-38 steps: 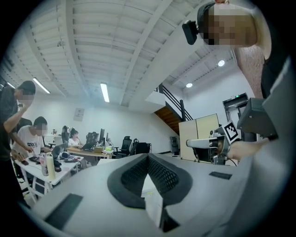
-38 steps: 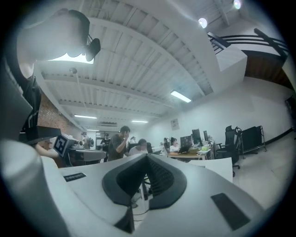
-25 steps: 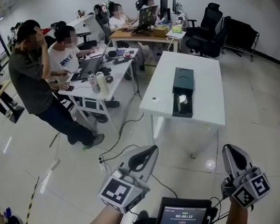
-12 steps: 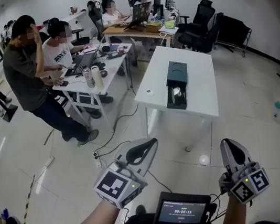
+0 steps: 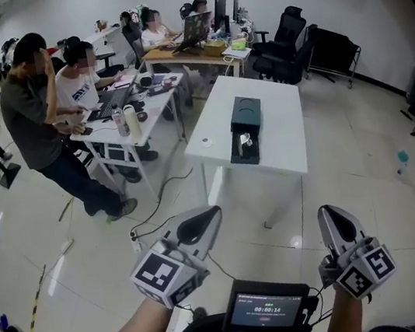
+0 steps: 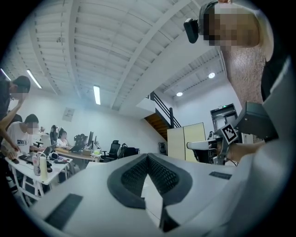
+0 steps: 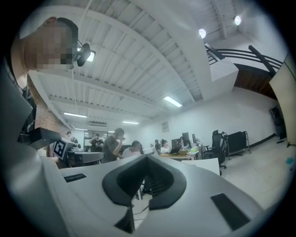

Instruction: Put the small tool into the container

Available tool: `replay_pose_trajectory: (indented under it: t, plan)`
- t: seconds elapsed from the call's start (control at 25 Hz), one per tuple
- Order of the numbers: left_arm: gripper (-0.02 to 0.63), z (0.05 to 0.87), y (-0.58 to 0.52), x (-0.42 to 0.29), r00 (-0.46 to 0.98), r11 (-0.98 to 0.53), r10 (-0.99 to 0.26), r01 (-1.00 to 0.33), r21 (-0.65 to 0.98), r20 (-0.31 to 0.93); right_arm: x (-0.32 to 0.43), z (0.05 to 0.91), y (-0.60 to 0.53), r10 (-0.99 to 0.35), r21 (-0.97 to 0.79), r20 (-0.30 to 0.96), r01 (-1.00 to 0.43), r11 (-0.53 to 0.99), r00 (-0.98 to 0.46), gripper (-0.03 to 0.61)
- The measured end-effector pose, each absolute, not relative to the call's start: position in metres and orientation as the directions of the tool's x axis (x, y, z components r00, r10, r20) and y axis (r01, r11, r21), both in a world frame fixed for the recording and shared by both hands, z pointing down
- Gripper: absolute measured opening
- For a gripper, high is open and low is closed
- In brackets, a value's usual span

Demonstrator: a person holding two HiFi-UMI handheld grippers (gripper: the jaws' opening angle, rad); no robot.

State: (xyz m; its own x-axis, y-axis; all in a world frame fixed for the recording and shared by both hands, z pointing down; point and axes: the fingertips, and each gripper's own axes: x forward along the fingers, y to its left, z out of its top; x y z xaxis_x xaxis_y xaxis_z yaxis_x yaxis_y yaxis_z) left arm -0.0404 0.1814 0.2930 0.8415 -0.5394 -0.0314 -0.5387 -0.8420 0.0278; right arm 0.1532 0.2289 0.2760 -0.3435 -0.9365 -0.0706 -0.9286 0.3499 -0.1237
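Where the person's forearms enter the head view at the bottom, two hand-held grippers sit side by side, well apart from the work surface.

Left gripper (image 5: 201, 222): pale grey moulded shell tapering to a rounded point. Its own view (image 6: 148, 156) shows the dark ribbed pads (image 6: 169, 178) meeting at the tips, with nothing between them. Its marker cube (image 5: 165, 276) has black-and-white squares.

Right gripper (image 5: 331, 219): same shell and the same dark pads. Its own view (image 7: 146, 157) shows the jaws pressed together and empty. Its marker cube (image 5: 365, 275) sits at the base.

Small screen (image 5: 267, 310): flat, dark, with lit digits, set between the two grippers.

Floor (image 5: 351, 176): glossy pale tiles.

Table (image 5: 287, 120): white rectangular top on thin legs, far ahead of both grippers.

Container (image 5: 245, 113): long dark box lying on the table; something shiny shows in its near end.

Small pale disc (image 5: 206, 141): lies on the table, left of the container. Whether it is the tool cannot be told.

Seated and standing people (image 5: 33, 111) occupy the desks at far left.
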Motion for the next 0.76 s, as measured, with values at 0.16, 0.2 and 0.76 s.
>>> replay_pose_trajectory:
  t: [0.16,0.2,0.76]
  plan:
    - [0.014,0.293,0.189,-0.037,0.84,-0.841,-0.541,-0.541,0.022,-0.027,0.159,0.276,0.238,-0.939,-0.117,-0.064,-0.932,0.344,-0.338,0.012]
    - [0.014,0.293,0.191,-0.038,0.839,-0.84,-0.543,-0.543,0.024,-0.024,0.161,0.277,0.24,-0.94,-0.12,-0.062,-0.933,0.34,-0.335,0.012]
    - [0.014,0.286,0.198,-0.046,0.828,-0.829,-0.56,-0.56,0.009,-0.016,0.161,0.261,0.246,-0.934,-0.126,-0.133,-0.929,0.347,-0.331,0.012]
